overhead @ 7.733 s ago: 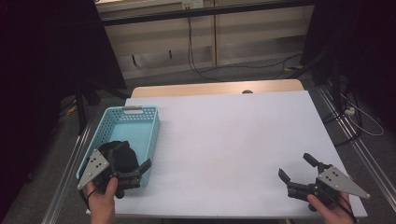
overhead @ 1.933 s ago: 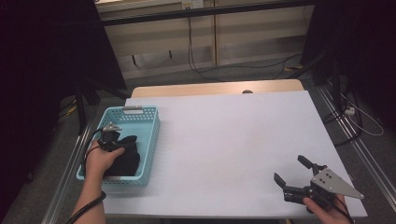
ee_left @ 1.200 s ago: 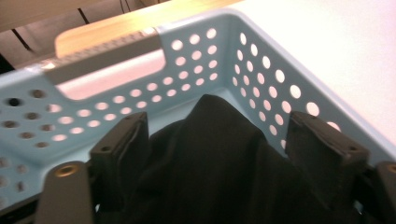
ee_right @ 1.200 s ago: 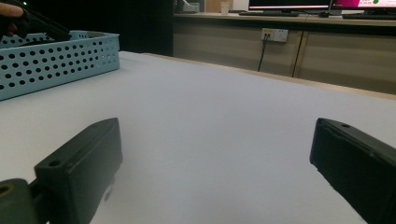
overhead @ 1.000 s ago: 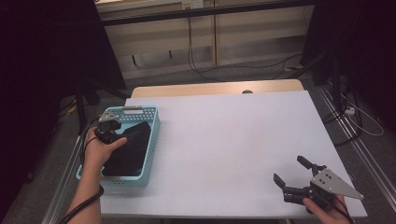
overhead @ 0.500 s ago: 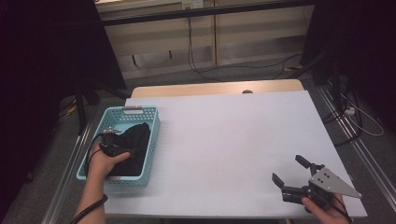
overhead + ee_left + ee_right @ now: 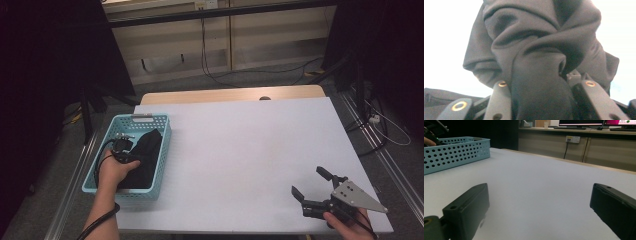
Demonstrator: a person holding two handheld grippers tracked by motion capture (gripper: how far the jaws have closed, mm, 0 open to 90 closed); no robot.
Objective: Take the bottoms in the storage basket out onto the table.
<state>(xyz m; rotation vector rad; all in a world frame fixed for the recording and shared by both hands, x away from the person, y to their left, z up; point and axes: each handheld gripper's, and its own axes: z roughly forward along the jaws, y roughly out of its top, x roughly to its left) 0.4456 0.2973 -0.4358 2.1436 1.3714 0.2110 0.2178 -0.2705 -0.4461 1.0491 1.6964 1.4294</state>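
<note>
A black cloth (image 7: 145, 150) lies bunched in the light-blue perforated basket (image 7: 102, 165) at the table's left edge. My left gripper (image 7: 122, 147) reaches down into the basket, held by a hand over the cloth. In the left gripper view a thick fold of the cloth (image 7: 534, 50) is squeezed between the two jaws of my left gripper (image 7: 536, 85), which have just been closing on it. My right gripper (image 7: 308, 181) rests near the front right corner of the table, open. Nothing is between the jaws of my right gripper (image 7: 539, 197).
The white table (image 7: 250, 150) stretches between the basket and the right gripper. In the right gripper view the basket (image 7: 454, 155) stands far off at the left. Cabinets and cables lie beyond the far edge, and metal rails run along both sides.
The left hand has sunk into the basket from above its far left corner and now sits on the cloth. The right gripper has stayed where it was.
</note>
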